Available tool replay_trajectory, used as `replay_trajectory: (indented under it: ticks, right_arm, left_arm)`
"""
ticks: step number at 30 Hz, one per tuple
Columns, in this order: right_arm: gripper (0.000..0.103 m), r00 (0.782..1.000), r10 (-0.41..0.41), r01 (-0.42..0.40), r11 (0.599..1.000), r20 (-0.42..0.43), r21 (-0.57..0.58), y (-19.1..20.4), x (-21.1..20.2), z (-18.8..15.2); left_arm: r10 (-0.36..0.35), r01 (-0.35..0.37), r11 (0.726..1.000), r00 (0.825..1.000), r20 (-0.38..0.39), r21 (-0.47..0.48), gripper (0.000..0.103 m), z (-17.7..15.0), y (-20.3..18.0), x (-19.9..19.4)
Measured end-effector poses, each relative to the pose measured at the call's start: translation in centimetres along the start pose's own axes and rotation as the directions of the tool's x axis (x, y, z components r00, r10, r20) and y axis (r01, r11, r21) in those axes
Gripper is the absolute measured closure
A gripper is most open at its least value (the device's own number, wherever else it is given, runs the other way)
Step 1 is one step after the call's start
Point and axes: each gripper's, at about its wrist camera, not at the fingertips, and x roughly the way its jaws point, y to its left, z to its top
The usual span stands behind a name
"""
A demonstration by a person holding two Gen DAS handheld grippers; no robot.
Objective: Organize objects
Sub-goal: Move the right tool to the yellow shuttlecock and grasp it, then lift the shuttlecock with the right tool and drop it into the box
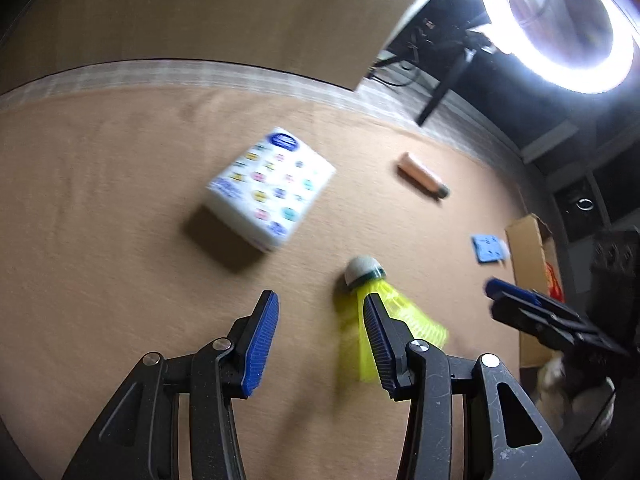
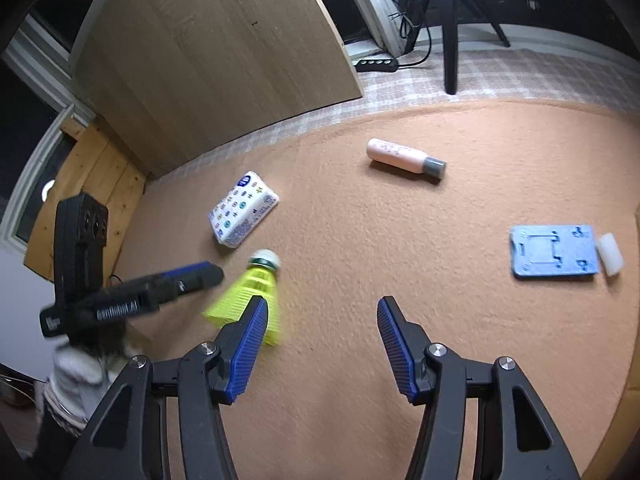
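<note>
A yellow shuttlecock [image 1: 396, 312] with a white cork lies on the orange mat [image 1: 120, 200], partly behind my left gripper's right finger [image 1: 378, 344]. My left gripper [image 1: 320, 320] is open and empty above the mat. A white tissue pack [image 1: 270, 188] lies ahead of it. In the right wrist view the shuttlecock [image 2: 252, 292] lies at my right gripper's left finger [image 2: 248, 348]. My right gripper [image 2: 322, 328] is open and empty. A pink bottle [image 2: 404, 158] with a grey cap, a blue plate [image 2: 554, 250] and the tissue pack [image 2: 242, 208] lie on the mat.
A wooden board [image 2: 208, 60] stands at the mat's far edge. A tripod [image 2: 450, 28] and power strip [image 2: 376, 65] stand behind. A ring light [image 1: 560, 24] glares at top right. A cardboard box [image 1: 532, 264] is at the mat's right edge. A small white block [image 2: 610, 254] lies beside the blue plate.
</note>
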Motion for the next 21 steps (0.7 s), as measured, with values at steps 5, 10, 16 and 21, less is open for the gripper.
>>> replay_trajectory:
  ticks: [5, 10, 16, 21]
  right_arm:
    - [0.05, 0.997, 0.066, -0.065, 0.997, -0.039, 0.031, -0.3, 1.6, 1.3]
    - [0.05, 0.987, 0.136, -0.131, 0.989, -0.08, 0.072, -0.2, 3.7, 2.3]
    - [0.051, 0.979, 0.159, -0.146, 0.984, -0.125, 0.103, -0.1, 5.8, 2.5]
    - [0.067, 0.972, 0.182, -0.166, 0.98, -0.147, 0.112, -0.1, 6.5, 2.3]
  left_arm:
    - [-0.005, 0.006, 0.999, 1.0, -0.024, 0.048, 0.053, -0.9, -2.0, 0.9]
    - [-0.037, 0.039, 0.995, 0.999, -0.031, 0.087, 0.053, -1.4, -3.8, 1.3]
    - [-0.064, 0.068, 0.993, 0.997, -0.045, 0.095, 0.053, -1.5, -5.1, 2.3]
    - [-0.089, 0.093, 0.991, 0.995, -0.047, 0.094, 0.053, -1.7, -5.6, 2.9]
